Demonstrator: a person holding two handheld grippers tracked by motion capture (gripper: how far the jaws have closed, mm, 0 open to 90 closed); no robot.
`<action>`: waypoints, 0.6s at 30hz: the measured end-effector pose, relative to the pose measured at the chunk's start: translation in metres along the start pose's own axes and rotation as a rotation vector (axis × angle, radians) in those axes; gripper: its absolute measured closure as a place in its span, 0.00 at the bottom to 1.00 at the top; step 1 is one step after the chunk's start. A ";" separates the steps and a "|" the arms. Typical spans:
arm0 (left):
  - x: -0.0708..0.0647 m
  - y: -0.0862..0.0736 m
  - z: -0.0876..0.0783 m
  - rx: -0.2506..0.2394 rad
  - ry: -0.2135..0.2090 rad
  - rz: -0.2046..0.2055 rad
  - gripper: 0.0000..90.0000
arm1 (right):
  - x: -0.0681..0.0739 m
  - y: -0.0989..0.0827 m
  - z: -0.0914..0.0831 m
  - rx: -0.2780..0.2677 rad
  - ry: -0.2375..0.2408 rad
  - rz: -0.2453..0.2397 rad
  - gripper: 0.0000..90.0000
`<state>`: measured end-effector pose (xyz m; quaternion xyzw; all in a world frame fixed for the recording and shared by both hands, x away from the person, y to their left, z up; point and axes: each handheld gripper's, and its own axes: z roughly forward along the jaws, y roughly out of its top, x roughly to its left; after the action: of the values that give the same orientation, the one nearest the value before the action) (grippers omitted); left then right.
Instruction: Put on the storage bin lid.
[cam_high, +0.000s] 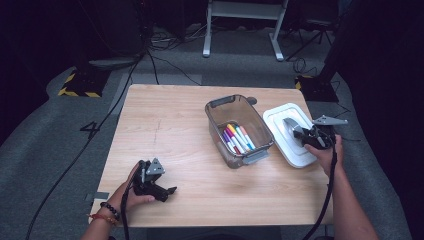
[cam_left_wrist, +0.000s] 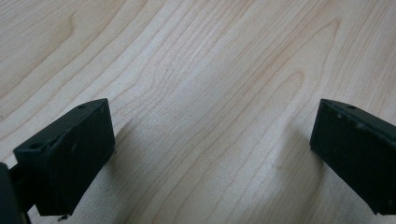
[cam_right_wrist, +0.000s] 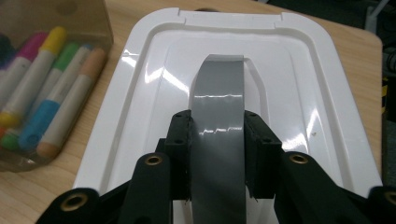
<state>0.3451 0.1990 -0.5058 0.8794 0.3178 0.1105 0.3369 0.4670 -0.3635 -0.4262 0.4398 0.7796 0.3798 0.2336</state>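
While the left claw (cam_high: 167, 192) rests idle and wide open, holding nothing, at the tabletop's (cam_high: 165, 125) near left corner, the right claw (cam_right_wrist: 217, 149) pinches the grey tape handle (cam_right_wrist: 218, 107) of the white lid (cam_right_wrist: 299, 93) by the right edge, likely to cover the marker bin (cam_high: 239, 131) beside it.

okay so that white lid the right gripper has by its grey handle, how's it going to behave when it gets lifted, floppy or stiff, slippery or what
The white lid looks like moulded plastic with a raised rim, so probably stiff and light. Its surface is glossy, likely slippery. The right gripper pinches the grey handle at the lid's middle, so it should hang fairly level, though it may swing a little.
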 end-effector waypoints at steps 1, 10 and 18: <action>0.000 0.000 0.000 0.000 0.001 0.000 0.00 | -0.001 0.002 -0.003 -0.008 0.000 0.002 0.75; -0.001 0.000 0.000 0.000 0.006 -0.002 0.00 | -0.002 0.018 -0.016 -0.037 -0.017 -0.011 0.75; -0.001 0.000 0.000 0.001 0.006 -0.004 0.00 | -0.005 0.039 -0.035 -0.071 -0.028 -0.016 0.75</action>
<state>0.3448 0.1985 -0.5057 0.8786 0.3207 0.1120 0.3356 0.4649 -0.3684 -0.3745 0.4303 0.7658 0.3990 0.2630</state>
